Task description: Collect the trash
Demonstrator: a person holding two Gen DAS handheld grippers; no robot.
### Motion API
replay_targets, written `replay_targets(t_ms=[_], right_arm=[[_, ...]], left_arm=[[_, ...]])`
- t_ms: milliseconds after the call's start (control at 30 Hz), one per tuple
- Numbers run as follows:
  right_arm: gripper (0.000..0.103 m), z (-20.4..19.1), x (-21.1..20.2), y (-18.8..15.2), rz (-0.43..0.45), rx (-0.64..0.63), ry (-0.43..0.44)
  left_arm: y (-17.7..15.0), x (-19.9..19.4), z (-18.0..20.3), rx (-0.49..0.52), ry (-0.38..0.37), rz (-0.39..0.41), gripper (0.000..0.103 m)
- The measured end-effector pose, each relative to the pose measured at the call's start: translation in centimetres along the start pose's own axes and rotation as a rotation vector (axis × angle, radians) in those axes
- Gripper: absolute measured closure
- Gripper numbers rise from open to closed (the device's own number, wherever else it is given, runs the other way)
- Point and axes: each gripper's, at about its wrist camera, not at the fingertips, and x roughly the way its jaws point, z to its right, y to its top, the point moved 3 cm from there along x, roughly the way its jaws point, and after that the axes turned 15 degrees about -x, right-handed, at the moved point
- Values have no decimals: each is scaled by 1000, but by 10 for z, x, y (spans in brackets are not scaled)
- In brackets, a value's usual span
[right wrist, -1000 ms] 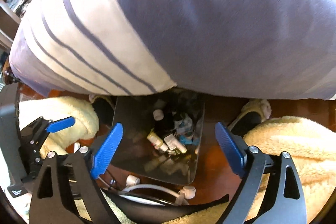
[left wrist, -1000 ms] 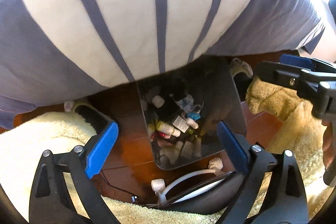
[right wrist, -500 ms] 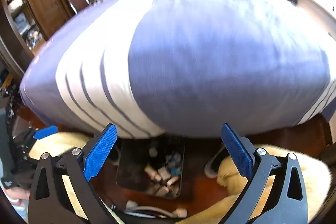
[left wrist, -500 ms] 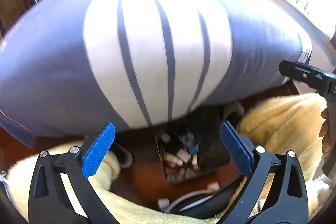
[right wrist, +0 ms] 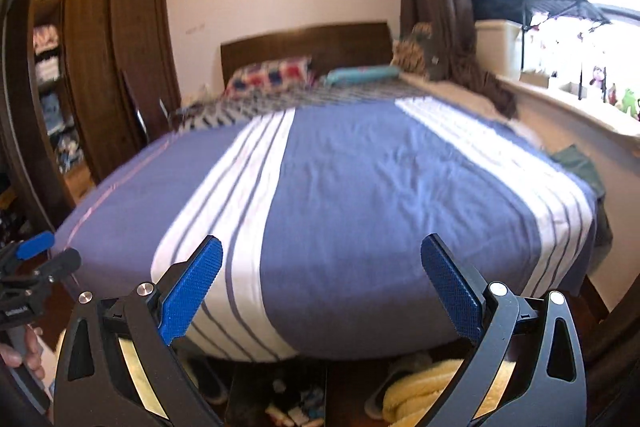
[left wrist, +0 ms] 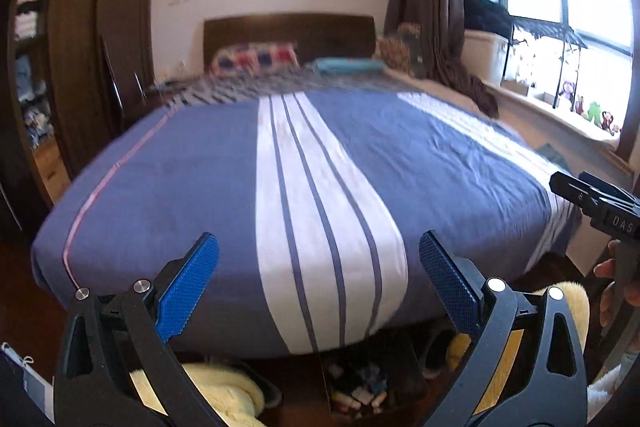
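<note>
Nearest, both grippers are empty. The left gripper (left wrist: 318,285) has its blue fingers (left wrist: 188,287) spread wide with nothing between them, and the right gripper (right wrist: 320,287) shows the same wide gap; empty, they look ready for the next pick.

Just below them, on the floor at the foot of the bed, sits a dark bin (left wrist: 368,383) holding small bottles and wrappers (right wrist: 296,411), the trash gathered so far. It is placed within easy reach, tucked partly under the bed's edge, with pale yellow fleece (left wrist: 224,391) on either side of it.

Both grippers point forward and slightly down, side by side, over the blue striped bed (left wrist: 420,171). No loose trash shows on the cover; the far end is blurred.
</note>
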Motion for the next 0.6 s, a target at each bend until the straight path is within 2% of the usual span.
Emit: replay_targets(t_ms=[100, 267, 433, 600], right_arm=[[3, 6, -15, 11, 54, 6, -29], [3, 7, -41, 26, 116, -5, -71], [3, 8, -65, 37, 179, -13, -106], [3, 10, -79, 39, 218, -10, -103]], left_arm=[[15, -22, 4, 5, 4, 85, 8], [35, -47, 10, 4, 7, 175, 8], [43, -63, 15, 5, -9, 220, 8], [42, -64, 17, 12, -23, 210, 8]])
